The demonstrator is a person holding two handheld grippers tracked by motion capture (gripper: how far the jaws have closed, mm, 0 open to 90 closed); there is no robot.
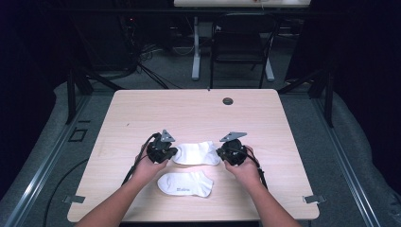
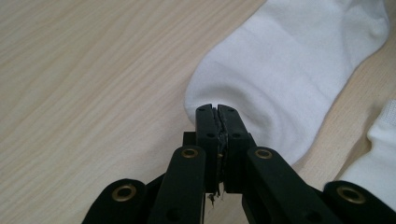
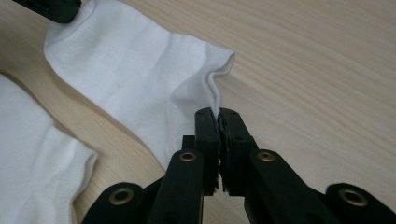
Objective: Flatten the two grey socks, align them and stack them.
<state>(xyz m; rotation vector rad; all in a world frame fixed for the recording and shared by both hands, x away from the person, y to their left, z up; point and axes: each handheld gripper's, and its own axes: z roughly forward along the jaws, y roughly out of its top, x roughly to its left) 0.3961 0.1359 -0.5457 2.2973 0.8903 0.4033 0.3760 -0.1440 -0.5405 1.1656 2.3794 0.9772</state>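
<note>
Toward the near edge of the pale wooden bench, the soft, light, floppy white cotton ankle sock is pinched at either end by the left tongs and right tongs, sensibly at toe and cuff, likely sagging mid-length once lifted.

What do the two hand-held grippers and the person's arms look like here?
Both the left hand-held gripper and the right hand-held gripper are black, each topped by a grey three-cornered plate and trailing a black cable. Their jaws are black bars with brass-coloured rivets. The forearms are bare, with no sleeves or gloves.
</note>
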